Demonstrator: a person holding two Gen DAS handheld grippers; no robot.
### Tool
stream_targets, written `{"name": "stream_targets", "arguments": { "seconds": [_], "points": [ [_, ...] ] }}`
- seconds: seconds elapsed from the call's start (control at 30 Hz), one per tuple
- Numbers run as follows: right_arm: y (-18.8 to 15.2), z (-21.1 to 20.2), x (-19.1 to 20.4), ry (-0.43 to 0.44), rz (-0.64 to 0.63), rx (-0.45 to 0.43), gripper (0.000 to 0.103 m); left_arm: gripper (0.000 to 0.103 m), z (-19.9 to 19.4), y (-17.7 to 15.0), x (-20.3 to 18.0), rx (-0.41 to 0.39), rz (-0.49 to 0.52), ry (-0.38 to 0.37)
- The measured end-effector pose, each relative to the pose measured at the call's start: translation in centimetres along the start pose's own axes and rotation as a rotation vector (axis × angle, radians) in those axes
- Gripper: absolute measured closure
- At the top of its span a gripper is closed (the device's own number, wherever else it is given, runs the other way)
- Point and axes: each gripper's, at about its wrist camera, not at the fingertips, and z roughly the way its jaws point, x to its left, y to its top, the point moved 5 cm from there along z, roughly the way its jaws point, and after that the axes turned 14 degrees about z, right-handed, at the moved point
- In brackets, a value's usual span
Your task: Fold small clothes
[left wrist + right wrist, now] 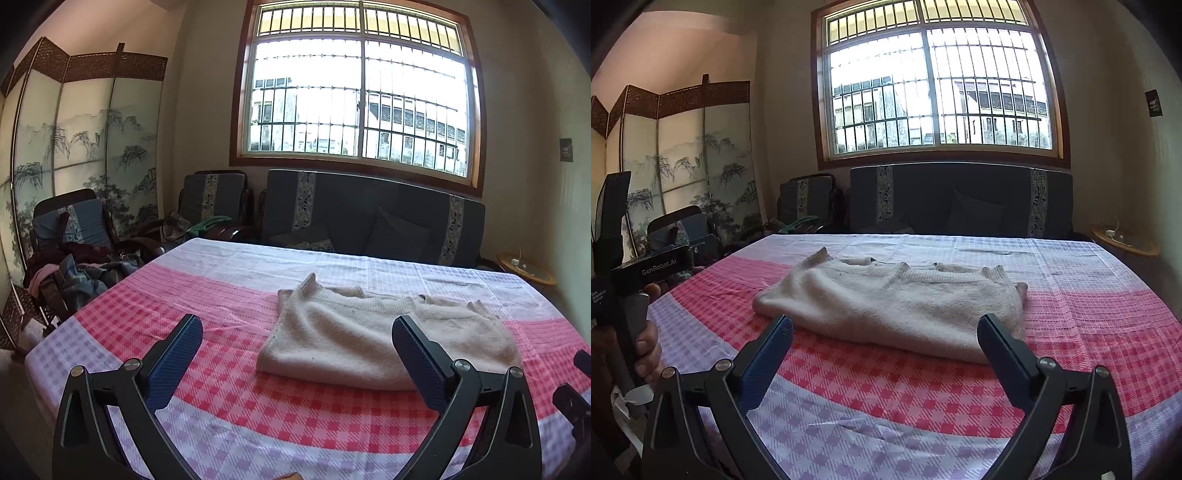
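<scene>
A cream knitted sweater [354, 339] lies folded on the pink and lilac checked table cloth [221, 417]; it also shows in the right wrist view [897, 310]. My left gripper [297, 328] is open and empty, held above the cloth just in front of the sweater's left half. My right gripper [884, 326] is open and empty, just in front of the sweater's near folded edge. The left gripper's body and the hand holding it show at the left edge of the right wrist view [646, 273].
A dark sofa [369, 214] and armchairs [214, 199] stand behind the table under a barred window. A pile of clothes [81, 273] lies on a chair at the left, by a painted folding screen [85, 147]. A small round side table [524, 269] is at the right.
</scene>
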Motion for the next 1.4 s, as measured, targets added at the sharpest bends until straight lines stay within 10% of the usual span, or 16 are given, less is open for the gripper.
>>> {"name": "stream_targets", "arguments": {
  "seconds": [1.4],
  "points": [
    [-1.3,0.7,-1.0,0.019,0.039,0.059,0.002,0.0,1.1,-1.3,-1.4,0.037,0.057,-0.027]
  ]
}}
